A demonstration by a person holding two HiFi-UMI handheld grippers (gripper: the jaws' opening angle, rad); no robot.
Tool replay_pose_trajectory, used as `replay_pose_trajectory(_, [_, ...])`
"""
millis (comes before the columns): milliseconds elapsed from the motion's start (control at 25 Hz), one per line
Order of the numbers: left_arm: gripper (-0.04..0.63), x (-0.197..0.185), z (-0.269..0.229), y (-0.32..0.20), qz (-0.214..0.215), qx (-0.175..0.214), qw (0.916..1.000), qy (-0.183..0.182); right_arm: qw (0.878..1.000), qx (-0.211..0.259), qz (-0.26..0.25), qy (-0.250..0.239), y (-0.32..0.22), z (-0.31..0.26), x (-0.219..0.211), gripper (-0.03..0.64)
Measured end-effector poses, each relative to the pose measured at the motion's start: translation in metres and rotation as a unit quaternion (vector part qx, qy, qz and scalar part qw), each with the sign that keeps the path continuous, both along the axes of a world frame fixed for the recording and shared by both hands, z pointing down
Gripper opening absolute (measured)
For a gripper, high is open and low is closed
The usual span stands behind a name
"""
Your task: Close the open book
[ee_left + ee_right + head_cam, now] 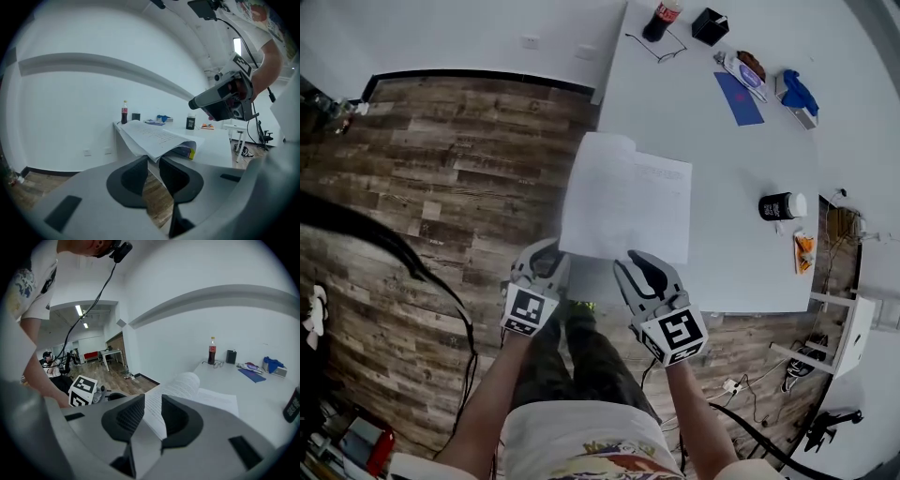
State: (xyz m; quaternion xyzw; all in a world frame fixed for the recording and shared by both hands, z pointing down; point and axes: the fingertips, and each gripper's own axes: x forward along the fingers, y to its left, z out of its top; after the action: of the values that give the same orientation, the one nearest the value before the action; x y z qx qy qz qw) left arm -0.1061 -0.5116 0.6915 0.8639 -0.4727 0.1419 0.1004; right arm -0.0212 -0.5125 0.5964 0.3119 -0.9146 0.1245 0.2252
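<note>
head view: book point(626, 199) lies open at near edge of desk point(727, 155), left gripper point(547, 255) and right gripper point(639, 262) at its near side | left gripper view: fingers point(133, 176) pinch raised page edges | right gripper view: fingers point(178, 417) pinch page edges, pages curling up

Wood floor point(441, 187), wht table point(722, 159), wht wall point(469, 37)

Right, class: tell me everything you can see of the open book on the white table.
The book lies open at the near edge of the white table, with its white printed pages facing up. The paper looks thin and bendy. Some pages are lifted and curved, and a dark and yellow cover edge shows underneath. The left gripper and the right gripper each pinch its near edge between narrow jaws.
</note>
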Motion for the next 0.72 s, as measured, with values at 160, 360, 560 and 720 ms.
replay_pose_trajectory(160, [0.069, 0.005, -0.020, 0.003, 0.005, 0.006, 0.9999, -0.007, 1.000, 0.006, -0.001, -0.004, 0.001, -0.015, 0.002, 0.094])
replay_pose_trajectory(360, [0.069, 0.014, -0.044, 0.003, 0.008, 0.015, 0.9998, -0.013, 1.000, 0.015, 0.004, -0.013, 0.002, -0.035, 0.012, 0.094])
replay_pose_trajectory(560, [0.069, 0.029, -0.070, 0.002, 0.019, 0.023, 0.9994, -0.016, 1.000, 0.023, 0.000, -0.014, 0.003, -0.052, 0.022, 0.094])
replay_pose_trajectory(720, [0.069, 0.044, -0.082, 0.003, 0.023, 0.019, 0.9994, -0.017, 0.999, 0.027, 0.000, -0.017, 0.005, -0.061, 0.031, 0.094])
